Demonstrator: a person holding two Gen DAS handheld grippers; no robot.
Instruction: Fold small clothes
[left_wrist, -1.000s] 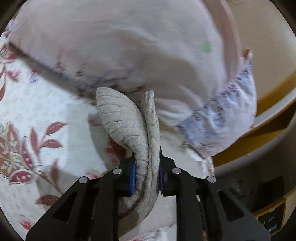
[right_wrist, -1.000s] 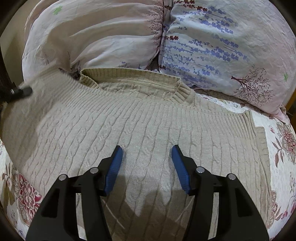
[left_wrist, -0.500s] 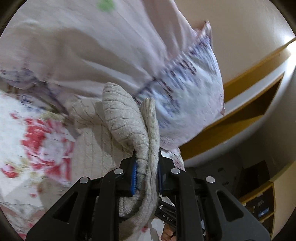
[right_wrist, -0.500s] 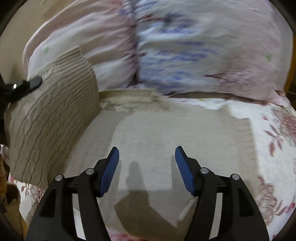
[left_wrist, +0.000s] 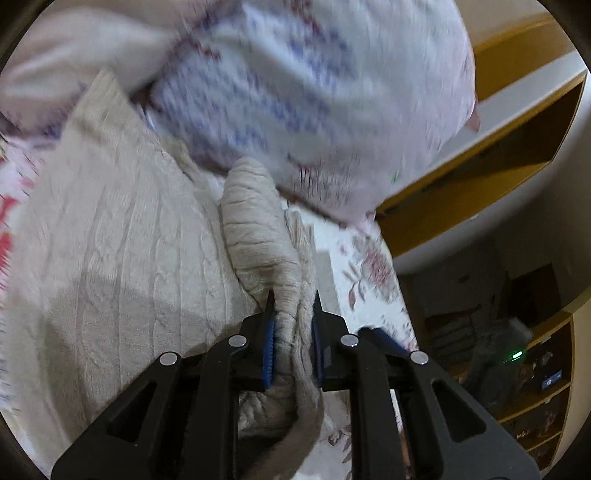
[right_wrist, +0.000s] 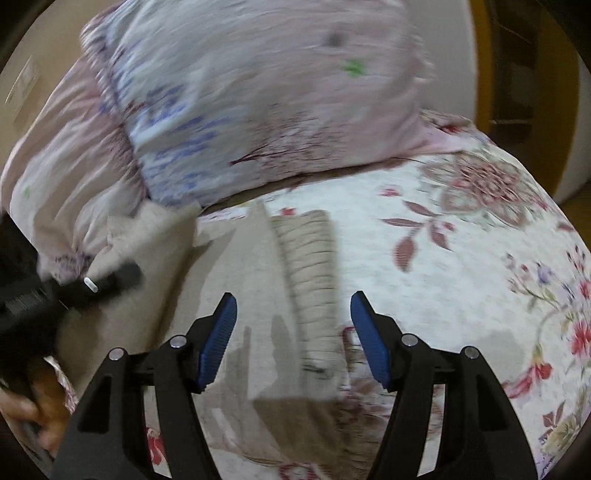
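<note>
Floral bedspread (right_wrist: 461, 258) carries the beige sweater (left_wrist: 110, 258). I clench my left gripper (left_wrist: 291, 325) on its bunched edge; my right gripper (right_wrist: 293, 314) hangs released above its ribbed hem.

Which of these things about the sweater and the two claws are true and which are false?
1. The left claw is pinching a bunched part of the beige sweater. True.
2. The right claw is squeezing the sweater too. False: its jaws are wide apart and hold nothing.
3. The sweater lies on a flowery bedspread. True.
4. The sweater is bright red. False: it is beige knit.
5. A pillow with blue and purple print sits behind the sweater. True.
</note>
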